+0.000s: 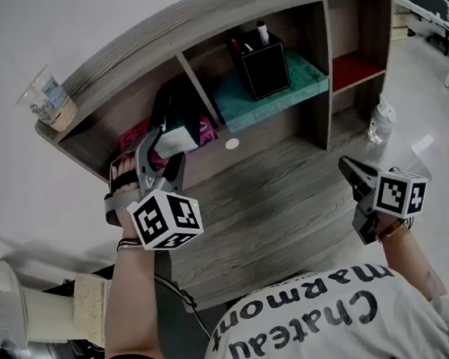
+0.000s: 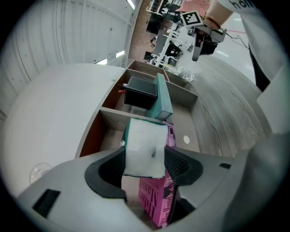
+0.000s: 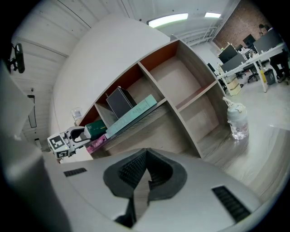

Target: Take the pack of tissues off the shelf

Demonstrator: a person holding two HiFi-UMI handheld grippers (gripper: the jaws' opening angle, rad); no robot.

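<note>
The pack of tissues (image 1: 176,138), dark green with a white end, lies in the left compartment of the wooden shelf (image 1: 189,24), on top of a pink book (image 1: 132,135). My left gripper (image 1: 164,153) reaches into that compartment. In the left gripper view the white end of the pack (image 2: 144,149) fills the gap between the two black pads (image 2: 181,165) and touches both, so the left gripper (image 2: 144,165) is shut on it. My right gripper (image 1: 352,171) hovers over the desk at the right, shut and empty (image 3: 141,174).
A teal book (image 1: 278,87) and a black pen holder (image 1: 266,65) fill the middle compartment. The right compartment has a red floor (image 1: 355,69). A plastic cup (image 1: 51,100) stands on the shelf top at the left. A water bottle (image 1: 380,121) stands beside the shelf's right end.
</note>
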